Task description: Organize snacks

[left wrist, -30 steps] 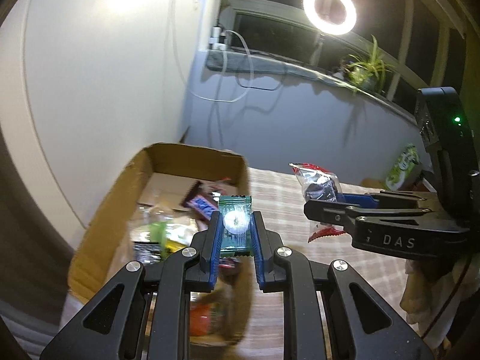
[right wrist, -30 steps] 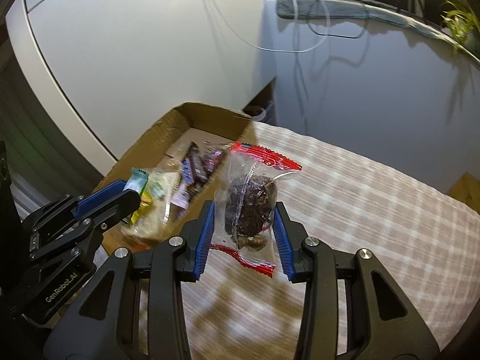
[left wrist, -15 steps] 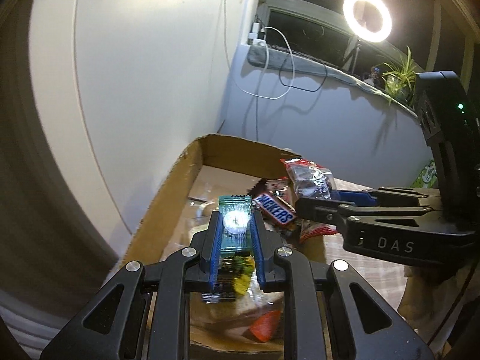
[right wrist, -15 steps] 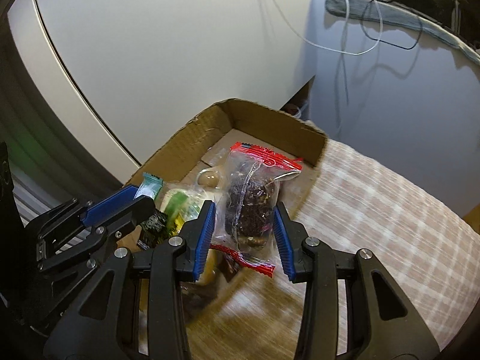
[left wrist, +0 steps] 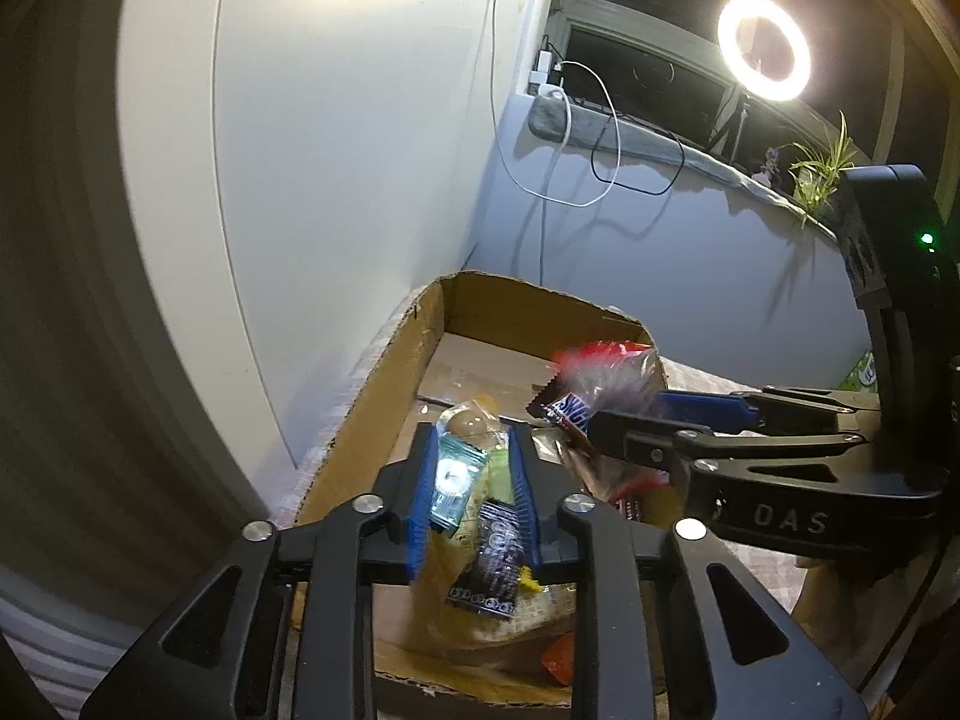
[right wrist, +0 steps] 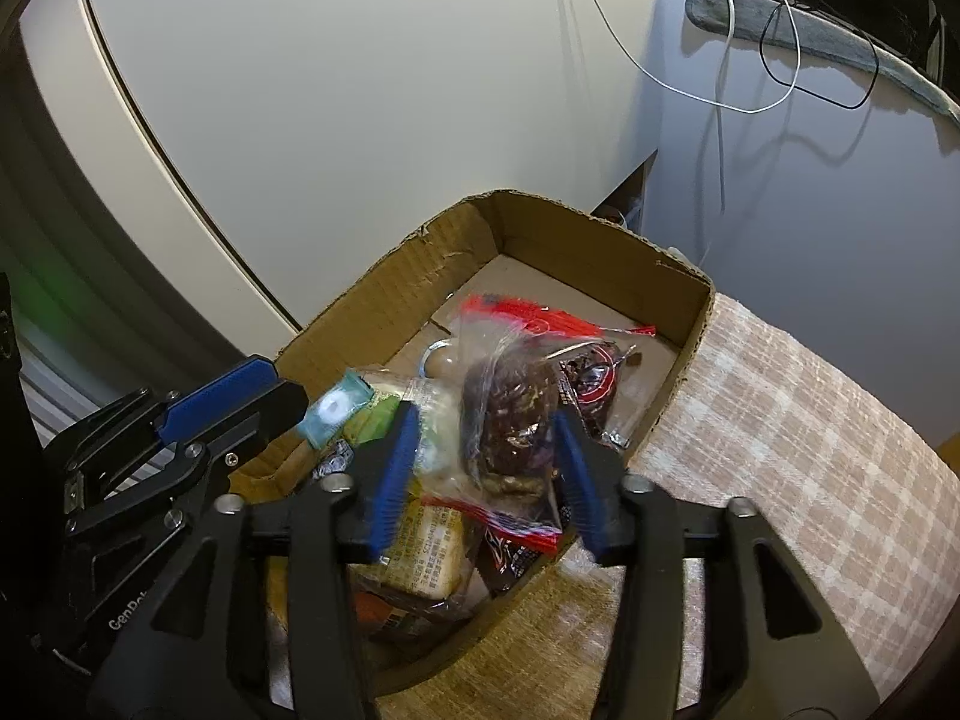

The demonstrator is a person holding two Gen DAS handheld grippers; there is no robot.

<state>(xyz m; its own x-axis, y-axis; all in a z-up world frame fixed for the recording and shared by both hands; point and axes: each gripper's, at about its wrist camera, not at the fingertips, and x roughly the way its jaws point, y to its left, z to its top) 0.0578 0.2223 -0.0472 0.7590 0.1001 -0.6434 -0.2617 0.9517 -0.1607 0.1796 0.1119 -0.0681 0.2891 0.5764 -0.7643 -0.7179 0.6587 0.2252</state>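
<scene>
While both claws spread over the open brown cardboard box (right wrist: 600, 240), the clear red-edged packet of dark cake (right wrist: 510, 414) hangs between the right gripper (right wrist: 483, 474), its opening blue pads clear of the wrapper. At nine o'clock, the small teal sachet (left wrist: 453, 483) lies against one pad of the left gripper (left wrist: 474, 498), also opening. Assorted wrapped snacks (right wrist: 426, 546) fill the box on the checked tablecloth (right wrist: 810, 468).

Cardboard box (right wrist: 600, 240) on table (right wrist: 810, 450) against wall, snacks (right wrist: 432, 546) inside, both claws above it
</scene>
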